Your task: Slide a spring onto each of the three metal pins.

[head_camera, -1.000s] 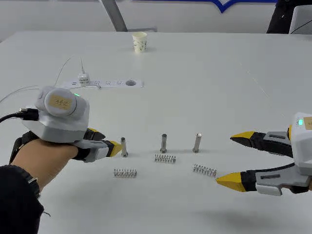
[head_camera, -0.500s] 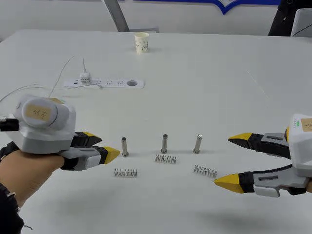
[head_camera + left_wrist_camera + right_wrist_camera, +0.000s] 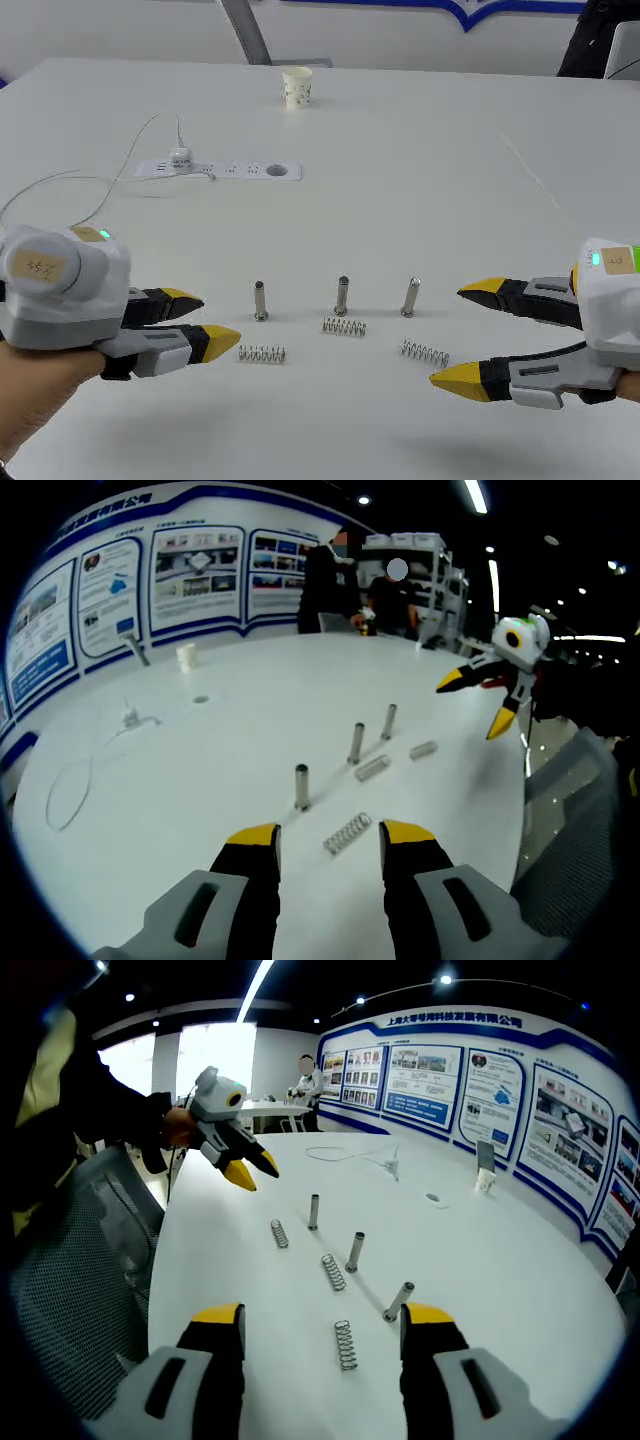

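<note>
Over the tabletop (image 3: 420, 140) at the left, the left tool (image 3: 217, 318) hovers, jaws a little spread, beside the left spring (image 3: 261, 353). Three pins (image 3: 342, 295) stand upright in a row behind it, the middle spring (image 3: 344, 326) and the right spring (image 3: 423, 351). Near that last one hovers the right tool (image 3: 447, 335), jaws wide apart.

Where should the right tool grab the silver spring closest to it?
Probably around the middle coils of the small silver wire spring, coming down from above with the right tool: it lies flat on the white table, its long sides free.
</note>
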### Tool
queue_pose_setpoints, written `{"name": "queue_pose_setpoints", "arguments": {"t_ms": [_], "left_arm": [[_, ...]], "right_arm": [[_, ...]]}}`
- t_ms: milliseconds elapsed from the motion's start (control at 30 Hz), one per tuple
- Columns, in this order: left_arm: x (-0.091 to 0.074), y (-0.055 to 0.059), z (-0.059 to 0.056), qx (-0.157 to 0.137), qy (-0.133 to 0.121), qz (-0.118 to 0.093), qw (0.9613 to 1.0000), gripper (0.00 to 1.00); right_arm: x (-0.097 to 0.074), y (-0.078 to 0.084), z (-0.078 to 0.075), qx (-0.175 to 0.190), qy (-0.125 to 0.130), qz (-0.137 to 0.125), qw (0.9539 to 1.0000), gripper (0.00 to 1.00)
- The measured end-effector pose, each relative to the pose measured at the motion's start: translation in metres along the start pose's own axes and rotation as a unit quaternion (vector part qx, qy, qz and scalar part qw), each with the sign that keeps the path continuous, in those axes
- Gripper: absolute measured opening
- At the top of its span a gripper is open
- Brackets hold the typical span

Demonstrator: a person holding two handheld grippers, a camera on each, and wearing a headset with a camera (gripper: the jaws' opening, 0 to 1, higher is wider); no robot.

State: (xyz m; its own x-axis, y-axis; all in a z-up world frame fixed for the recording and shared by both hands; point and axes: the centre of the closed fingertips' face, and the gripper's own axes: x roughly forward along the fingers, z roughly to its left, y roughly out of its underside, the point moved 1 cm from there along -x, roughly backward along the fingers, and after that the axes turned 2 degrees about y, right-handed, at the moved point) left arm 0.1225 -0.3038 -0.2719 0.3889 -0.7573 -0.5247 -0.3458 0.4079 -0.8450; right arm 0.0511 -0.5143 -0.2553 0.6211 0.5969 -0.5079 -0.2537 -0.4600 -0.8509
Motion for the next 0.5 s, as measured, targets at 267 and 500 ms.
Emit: {"name": "queue_pose_setpoints", "arguments": {"t_ms": [267,500], "left_arm": [[-0.005,0.005,-0.006,0.006,0.011,-0.007,0.9999,0.42],[-0.007,0.009,-0.009,0.007,0.017,-0.009,0.9998,0.43]], "right_arm": [[0.012,-0.005,0.004,-0.005,-0.014,0.000,0.9999,0.63],[0.028,-0.012,0.011,-0.005,-0.032,-0.002,0.9995,0.61]]}}
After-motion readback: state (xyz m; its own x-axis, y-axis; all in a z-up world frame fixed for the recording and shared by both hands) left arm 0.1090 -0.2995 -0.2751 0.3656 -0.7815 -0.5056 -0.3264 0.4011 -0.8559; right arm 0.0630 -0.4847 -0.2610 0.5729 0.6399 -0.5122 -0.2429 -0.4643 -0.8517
